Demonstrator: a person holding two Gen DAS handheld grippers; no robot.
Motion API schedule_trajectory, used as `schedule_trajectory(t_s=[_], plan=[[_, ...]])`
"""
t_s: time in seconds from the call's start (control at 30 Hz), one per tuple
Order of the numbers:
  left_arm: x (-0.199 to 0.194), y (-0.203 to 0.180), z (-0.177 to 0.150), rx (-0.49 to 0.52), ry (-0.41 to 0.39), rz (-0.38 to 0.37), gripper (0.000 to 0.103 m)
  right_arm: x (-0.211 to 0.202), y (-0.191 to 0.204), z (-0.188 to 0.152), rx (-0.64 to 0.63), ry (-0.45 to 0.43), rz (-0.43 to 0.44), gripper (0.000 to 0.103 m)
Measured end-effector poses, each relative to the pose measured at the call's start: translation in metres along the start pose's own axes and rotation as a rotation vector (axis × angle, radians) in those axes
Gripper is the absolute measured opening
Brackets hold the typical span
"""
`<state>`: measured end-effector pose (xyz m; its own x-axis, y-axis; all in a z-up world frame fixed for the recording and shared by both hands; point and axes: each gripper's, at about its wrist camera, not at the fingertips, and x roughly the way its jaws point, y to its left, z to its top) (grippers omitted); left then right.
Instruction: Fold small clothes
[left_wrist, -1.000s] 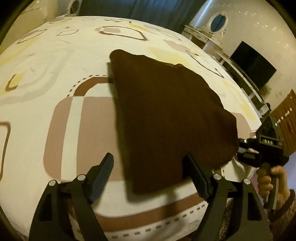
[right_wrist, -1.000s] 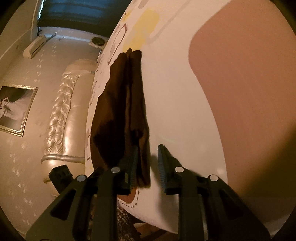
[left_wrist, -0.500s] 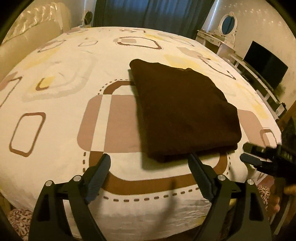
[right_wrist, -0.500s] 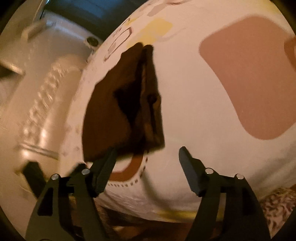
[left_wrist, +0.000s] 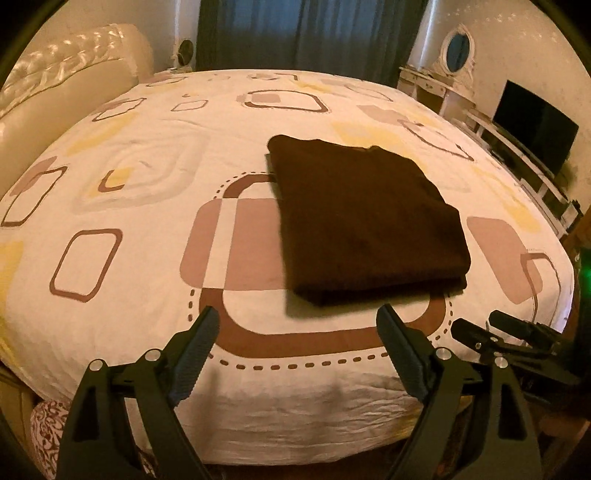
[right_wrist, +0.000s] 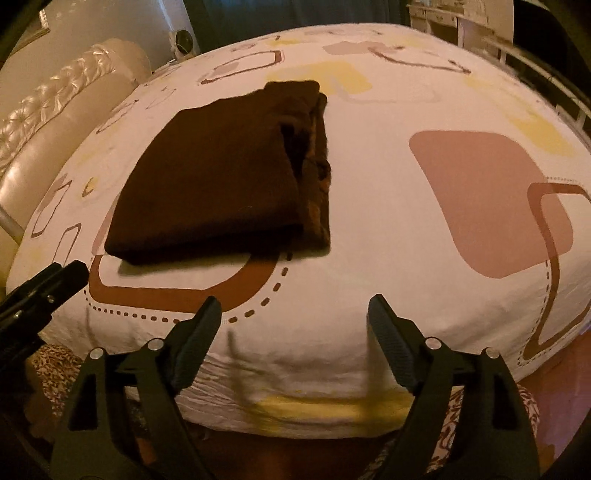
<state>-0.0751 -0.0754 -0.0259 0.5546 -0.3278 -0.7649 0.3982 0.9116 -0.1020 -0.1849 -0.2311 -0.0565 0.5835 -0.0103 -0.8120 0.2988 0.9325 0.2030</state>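
Observation:
A dark brown garment (left_wrist: 365, 218) lies folded into a flat rectangle on the patterned bed sheet (left_wrist: 147, 192). It also shows in the right wrist view (right_wrist: 221, 177), with stacked layers along its right edge. My left gripper (left_wrist: 299, 343) is open and empty, above the bed's near edge, short of the garment. My right gripper (right_wrist: 293, 325) is open and empty, also back from the garment. Each gripper shows at the side of the other's view: the right one (left_wrist: 509, 332) and the left one (right_wrist: 40, 288).
A padded cream headboard (left_wrist: 55, 88) runs along the left. Dark curtains (left_wrist: 295, 33) hang behind the bed. A white dresser with an oval mirror (left_wrist: 454, 51) and a dark TV (left_wrist: 535, 129) stand at the right. The bed's front edge (left_wrist: 295, 424) drops off below the grippers.
The right gripper let go of the garment's corner and opened. Both grippers pulled back toward the bed's near edge. The garment now lies flat.

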Motion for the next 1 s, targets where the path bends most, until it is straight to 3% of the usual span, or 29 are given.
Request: schedule_trajectory(t_s=[0.37, 1.0], plan=[[0.001, 0.005, -0.006, -0.013, 0.036, 0.038, 0.086, -0.002, 0.008, -0.005, -0.021, -0.014, -0.005, 0.085], [-0.002, 0.005, -0.008, -0.012, 0.020, 0.057, 0.086, 0.001, 0.011, -0.009, -0.018, 0.001, 0.005, 0.085]])
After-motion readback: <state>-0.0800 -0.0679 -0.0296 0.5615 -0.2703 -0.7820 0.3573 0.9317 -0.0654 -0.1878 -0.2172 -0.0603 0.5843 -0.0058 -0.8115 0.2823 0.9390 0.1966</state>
